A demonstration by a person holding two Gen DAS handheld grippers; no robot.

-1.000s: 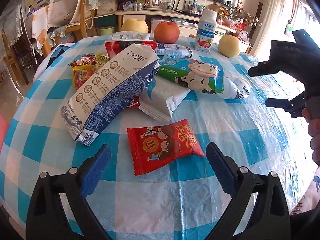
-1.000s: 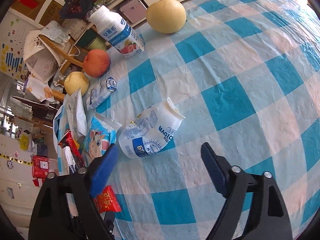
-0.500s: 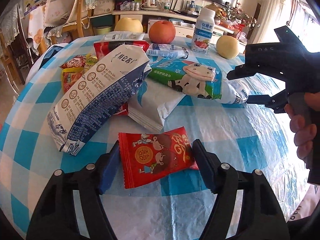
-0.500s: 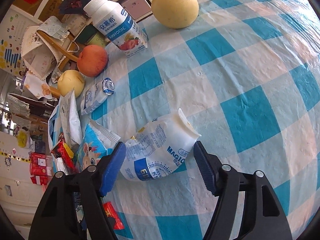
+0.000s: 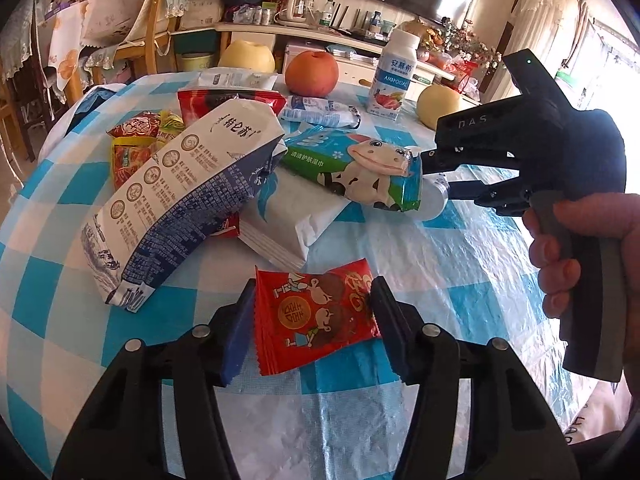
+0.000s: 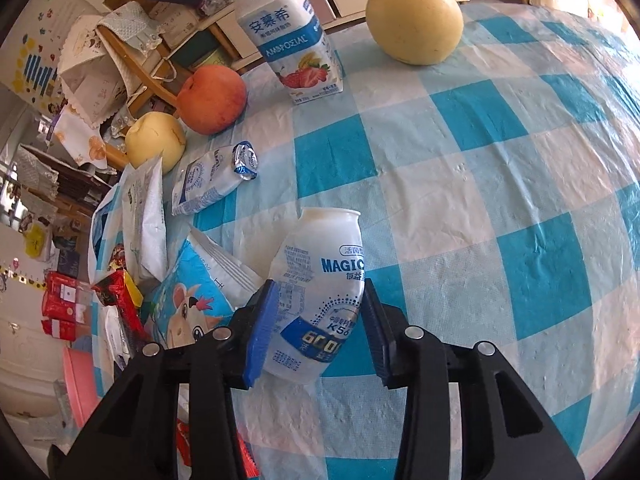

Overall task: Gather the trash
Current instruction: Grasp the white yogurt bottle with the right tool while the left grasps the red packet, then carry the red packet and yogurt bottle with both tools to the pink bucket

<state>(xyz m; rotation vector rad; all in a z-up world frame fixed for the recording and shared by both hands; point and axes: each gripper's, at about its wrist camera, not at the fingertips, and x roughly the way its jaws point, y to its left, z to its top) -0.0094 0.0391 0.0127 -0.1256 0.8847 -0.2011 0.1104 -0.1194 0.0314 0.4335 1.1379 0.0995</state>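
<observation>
A red snack packet [image 5: 316, 312] lies flat on the blue-and-white checked tablecloth [image 5: 460, 272]. My left gripper [image 5: 312, 316] straddles it and its jaws are closing, both blue pads touching the packet's side edges. In the right wrist view a crumpled white "MAGIC" drink bottle [image 6: 320, 280] sits between the pads of my right gripper [image 6: 318, 320]. Those jaws are closing too and press on the bottle's sides. From the left wrist view the right gripper [image 5: 444, 180] reaches in from the right, held by a hand [image 5: 580, 248]. There the bottle is mostly hidden behind a green cow-print wipes pack [image 5: 360, 168].
A large white-and-blue bag [image 5: 184, 196], a white pouch [image 5: 296, 216] and red and yellow wrappers [image 5: 132, 148] are piled at the left. A squashed small bottle [image 6: 212, 180], an upright yoghurt bottle [image 6: 288, 36], a red apple [image 6: 212, 100] and two yellow pears [image 6: 416, 24] stand further back.
Both grippers narrowed from wide open onto their items. The left pads came in against the red packet. The right gripper moved forward over the white bottle, which now stands more upright between its pads.
</observation>
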